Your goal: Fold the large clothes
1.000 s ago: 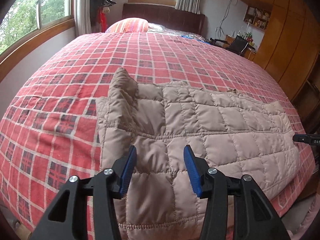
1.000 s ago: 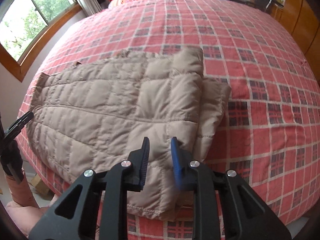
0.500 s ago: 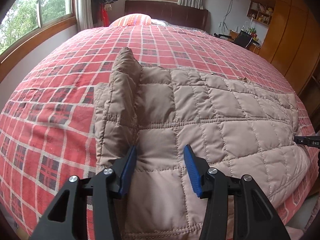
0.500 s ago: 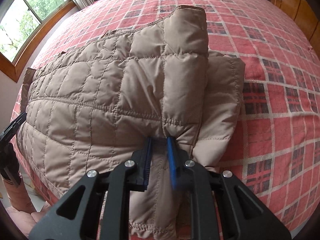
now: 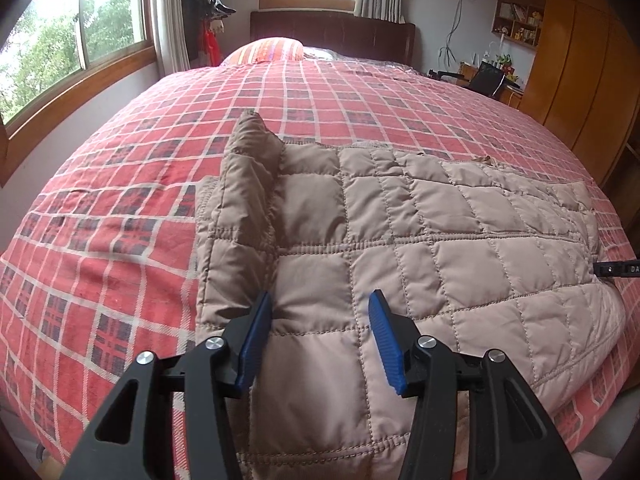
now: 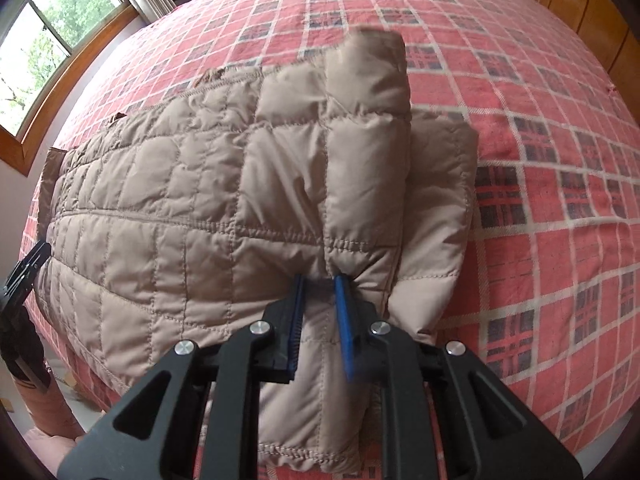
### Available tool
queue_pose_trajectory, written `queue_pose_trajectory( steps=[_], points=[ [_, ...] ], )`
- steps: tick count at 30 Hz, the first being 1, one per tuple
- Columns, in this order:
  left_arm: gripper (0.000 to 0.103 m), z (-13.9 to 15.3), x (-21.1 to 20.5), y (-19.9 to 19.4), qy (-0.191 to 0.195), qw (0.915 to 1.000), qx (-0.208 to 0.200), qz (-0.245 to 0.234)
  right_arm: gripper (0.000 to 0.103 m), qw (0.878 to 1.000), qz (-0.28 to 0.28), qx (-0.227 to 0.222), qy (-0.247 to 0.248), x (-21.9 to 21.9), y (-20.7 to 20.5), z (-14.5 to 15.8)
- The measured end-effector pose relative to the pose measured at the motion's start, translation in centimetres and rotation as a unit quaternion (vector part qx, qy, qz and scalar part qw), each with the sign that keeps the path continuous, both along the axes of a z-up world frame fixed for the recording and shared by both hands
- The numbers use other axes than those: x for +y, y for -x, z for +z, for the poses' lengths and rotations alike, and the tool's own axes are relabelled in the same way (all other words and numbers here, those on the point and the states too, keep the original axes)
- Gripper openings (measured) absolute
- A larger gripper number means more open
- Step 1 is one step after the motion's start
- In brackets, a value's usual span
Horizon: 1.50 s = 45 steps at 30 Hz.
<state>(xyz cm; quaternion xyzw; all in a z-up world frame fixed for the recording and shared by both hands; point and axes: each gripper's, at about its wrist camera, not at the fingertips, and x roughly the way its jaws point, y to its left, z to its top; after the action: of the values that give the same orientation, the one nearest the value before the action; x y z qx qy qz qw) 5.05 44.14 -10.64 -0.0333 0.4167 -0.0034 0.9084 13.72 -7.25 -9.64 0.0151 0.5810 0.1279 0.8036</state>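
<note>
- Though the quilted jacket (image 5: 420, 240) lies flat across the plaid bedspread (image 5: 120, 200) with a sleeve (image 6: 360, 120) folded over its body, it looks only partly folded.
- Right gripper (image 6: 322, 292) pinches a fabric ridge (near the hem).
- Left gripper (image 5: 320, 320) hovers, fingers apart.

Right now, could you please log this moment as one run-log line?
left gripper open over beige quilted jacket | right gripper shut on jacket
</note>
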Motion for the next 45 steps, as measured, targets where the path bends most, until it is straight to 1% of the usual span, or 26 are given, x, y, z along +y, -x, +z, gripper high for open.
queue_pose_trajectory(
  steps=[2,5,7,10,12,14,16,19,23,25,27,30,31,33,36,37,38,40,45],
  points=[
    [0.051,0.1,0.0,0.1,-0.002,1.0000,-0.003,0.000,0.018,1.000,0.004,-0.011,-0.001,0.5,0.3,1.5],
    [0.052,0.4,-0.1,0.3,-0.006,1.0000,-0.005,-0.002,0.019,0.999,0.022,-0.024,-0.015,1.8,0.9,3.8],
    [0.052,0.7,-0.1,0.4,-0.010,0.9999,-0.006,-0.002,0.019,0.999,0.033,-0.026,-0.010,2.9,1.1,4.4],
    [0.056,1.6,0.9,0.8,-0.005,0.9999,-0.012,0.003,0.019,0.999,0.037,-0.007,0.001,4.0,0.6,3.7],
    [0.065,2.3,2.2,1.0,0.002,0.9998,-0.012,0.016,0.019,0.999,0.032,0.012,0.007,4.3,0.1,2.6],
    [0.067,2.8,3.8,1.1,0.002,0.9992,-0.013,0.038,0.019,0.999,0.033,0.023,0.009,4.4,-0.3,1.5],
    [0.069,2.8,5.3,0.8,0.006,0.9988,-0.003,0.049,0.018,0.999,0.034,0.028,0.012,4.7,-0.7,0.9],
    [0.071,2.0,6.7,0.2,0.028,0.9984,0.023,0.043,0.018,0.999,0.036,0.027,0.020,5.2,-0.9,0.5],
    [0.074,0.3,7.1,-0.3,0.066,0.9964,0.050,0.021,0.015,0.999,0.032,0.026,0.016,5.0,-0.8,0.1],
    [0.074,-0.9,7.2,-0.6,0.086,0.9940,0.065,0.014,0.015,0.999,0.024,0.027,0.012,4.4,-0.3,0.5],
    [0.074,-1.8,7.3,-0.9,0.108,0.9913,0.075,0.008,0.015,0.999,0.019,0.022,0.026,3.8,0.1,1.0],
    [0.075,-3.1,7.5,-1.3,0.156,0.9830,0.097,-0.001,0.015,0.999,0.017,0.028,0.028,3.0,0.2,0.8],
    [0.075,-3.5,7.4,-1.3,0.164,0.9814,0.099,-0.001,0.015,0.999,0.016,0.032,0.024,2.9,0.1,0.6],
    [0.075,-3.4,6.8,-1.1,0.149,0.9843,0.095,-0.004,0.015,0.999,0.016,0.034,0.020,2.7,-0.1,0.2],
    [0.069,-3.4,6.2,-1.0,0.153,0.9828,0.102,-0.013,0.015,0.999,0.019,0.032,0.024,3.0,-0.4,-0.3],
    [0.065,-3.4,5.9,-0.9,0.153,0.9829,0.102,-0.015,0.015,0.999,0.020,0.030,0.027,3.1,-0.4,-0.6],
    [0.057,-3.4,5.8,-0.8,0.162,0.9811,0.104,-0.019,0.015,0.999,0.021,0.027,0.030,3.1,-0.3,-0.6],
    [0.051,-3.3,5.8,-0.8,0.176,0.9782,0.108,-0.016,0.015,0.999,0.022,0.024,0.031,3.4,-0.1,-0.5],
    [0.025,-2.4,6.1,-0.8,0.210,0.9721,0.105,-0.007,0.015,0.999,0.019,0.029,0.015,3.0,0.2,-1.0]
  ],
)
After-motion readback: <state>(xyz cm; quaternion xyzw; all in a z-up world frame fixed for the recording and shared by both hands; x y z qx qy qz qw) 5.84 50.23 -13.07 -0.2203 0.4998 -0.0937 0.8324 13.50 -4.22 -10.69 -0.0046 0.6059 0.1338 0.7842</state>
